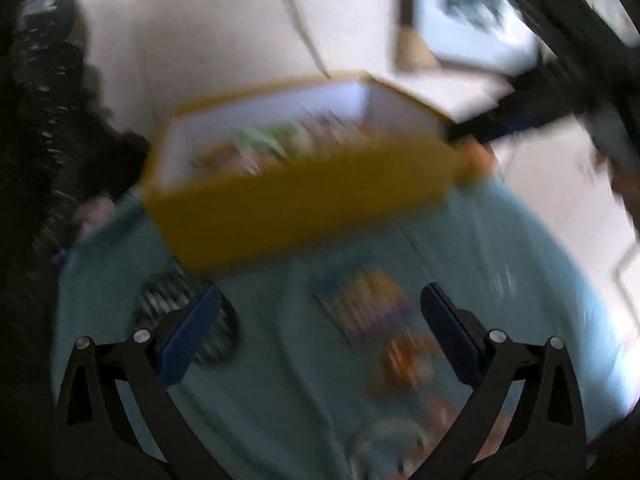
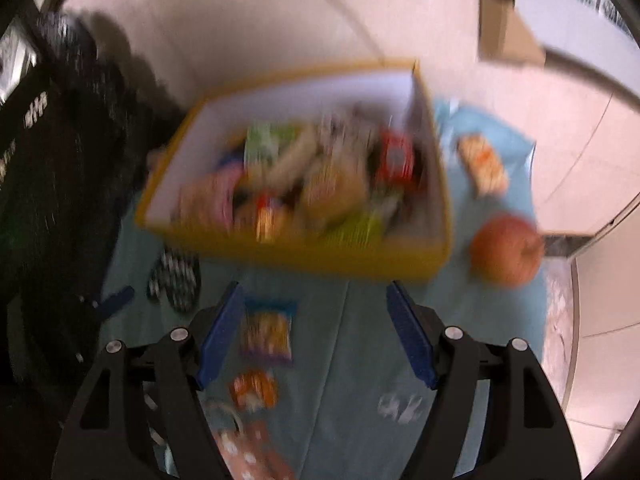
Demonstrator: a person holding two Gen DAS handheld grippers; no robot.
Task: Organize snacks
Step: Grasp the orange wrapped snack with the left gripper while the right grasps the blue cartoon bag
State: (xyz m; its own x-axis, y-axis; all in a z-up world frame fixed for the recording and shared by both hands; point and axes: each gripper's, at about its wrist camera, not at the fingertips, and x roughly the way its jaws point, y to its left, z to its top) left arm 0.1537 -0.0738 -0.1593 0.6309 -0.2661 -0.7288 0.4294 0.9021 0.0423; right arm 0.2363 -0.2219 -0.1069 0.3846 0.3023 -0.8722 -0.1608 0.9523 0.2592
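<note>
Both views are motion-blurred. A yellow box (image 2: 400,262) with white inner walls holds several snack packs and stands on a light blue cloth (image 2: 360,340); it also shows in the left wrist view (image 1: 300,208). A purple-yellow snack pack (image 2: 267,332) and an orange one (image 2: 253,390) lie on the cloth in front of the box, also in the left wrist view (image 1: 368,304). My right gripper (image 2: 316,336) is open and empty above them. My left gripper (image 1: 320,332) is open and empty over the same packs.
An apple-like red fruit (image 2: 506,250) and an orange-white pack (image 2: 482,164) lie right of the box. A black-and-white striped item (image 2: 174,278) lies at the left; it also shows in the left wrist view (image 1: 168,300). Dark furniture (image 2: 48,200) stands at the left.
</note>
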